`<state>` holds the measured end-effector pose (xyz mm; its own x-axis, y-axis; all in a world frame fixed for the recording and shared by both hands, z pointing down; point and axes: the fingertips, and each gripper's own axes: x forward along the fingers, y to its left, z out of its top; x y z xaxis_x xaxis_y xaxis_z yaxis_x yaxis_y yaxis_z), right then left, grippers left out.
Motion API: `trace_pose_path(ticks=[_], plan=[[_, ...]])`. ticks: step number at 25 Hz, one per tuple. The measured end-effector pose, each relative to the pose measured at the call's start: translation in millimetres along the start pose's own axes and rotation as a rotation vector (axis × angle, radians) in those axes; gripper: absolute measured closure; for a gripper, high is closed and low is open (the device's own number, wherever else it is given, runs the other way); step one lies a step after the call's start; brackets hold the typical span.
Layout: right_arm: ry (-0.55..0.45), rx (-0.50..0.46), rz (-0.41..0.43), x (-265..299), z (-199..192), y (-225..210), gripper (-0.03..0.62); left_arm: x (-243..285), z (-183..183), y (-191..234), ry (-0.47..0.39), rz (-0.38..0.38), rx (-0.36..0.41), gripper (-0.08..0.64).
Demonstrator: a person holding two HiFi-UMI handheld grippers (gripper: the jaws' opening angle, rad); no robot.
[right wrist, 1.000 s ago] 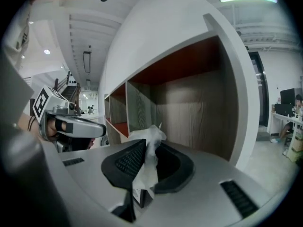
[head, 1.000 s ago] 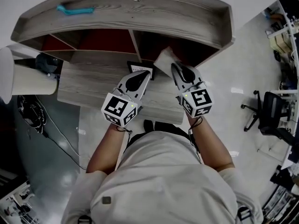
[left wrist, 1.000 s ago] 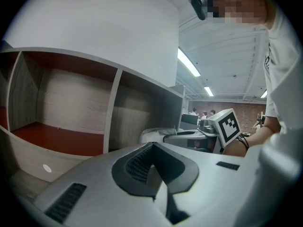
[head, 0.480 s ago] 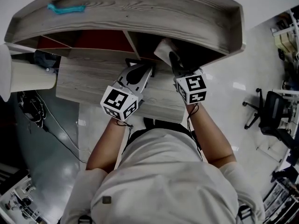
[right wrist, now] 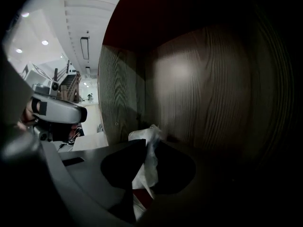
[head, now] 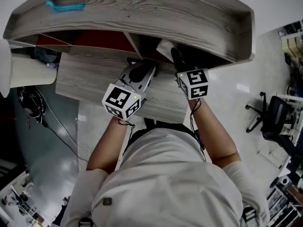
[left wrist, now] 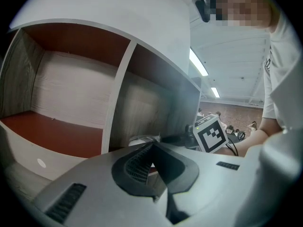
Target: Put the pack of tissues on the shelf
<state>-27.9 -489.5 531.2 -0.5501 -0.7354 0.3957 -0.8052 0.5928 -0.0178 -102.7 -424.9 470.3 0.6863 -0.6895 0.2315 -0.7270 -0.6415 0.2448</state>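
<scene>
The right gripper (head: 175,59) reaches into the right-hand compartment of the grey wood-grain shelf unit (head: 165,13), which has red-brown inner boards and stands at the far side of the grey wood-grain desk (head: 94,79). In the right gripper view its jaws are clamped on the white, crinkled plastic pack of tissues (right wrist: 146,138). The pack stands up between the pads, just right of the shelf's vertical divider (right wrist: 118,103) and near the dark back wall. Whether the pack rests on the compartment floor cannot be told. The left gripper (head: 151,70) hovers over the desk just left of the right one, in front of the divider, with its jaws together and nothing between them. A turquoise strip-like object (head: 64,5) lies on the shelf's top at the far left.
</scene>
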Motion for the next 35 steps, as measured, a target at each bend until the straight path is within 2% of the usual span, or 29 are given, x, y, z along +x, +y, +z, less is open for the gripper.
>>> trace_pose_path(ticks=[4,10,14,22,29,35], plan=[[0.001,0.002,0.005,7.2,-0.9,-2.1,0.508,1.6,-4.0,1.5,0.006,0.004,-0.002,0.544],[-0.012,0.005,-0.004,8.1,3.0,-4.5,0.388,-5.0,-5.1,1.6,-0.007,0.010,-0.038,0.544],[-0.044,-0.002,-0.009,2.1,11.5,-5.0,0.342,-10.8,-4.0,-1.5,-0.013,0.014,-0.035,0.543],[-0.108,-0.048,-0.037,-24.2,34.7,4.9,0.328,-29.0,2.7,-14.1,-0.029,0.004,-0.015,0.543],[-0.138,-0.046,-0.048,-56.3,42.3,21.9,0.328,-51.4,10.3,-30.5,-0.045,-0.017,0.021,0.543],[-0.149,-0.051,-0.049,-90.1,43.1,46.0,0.328,-74.7,15.2,-50.6,-0.046,-0.035,0.098,0.543]])
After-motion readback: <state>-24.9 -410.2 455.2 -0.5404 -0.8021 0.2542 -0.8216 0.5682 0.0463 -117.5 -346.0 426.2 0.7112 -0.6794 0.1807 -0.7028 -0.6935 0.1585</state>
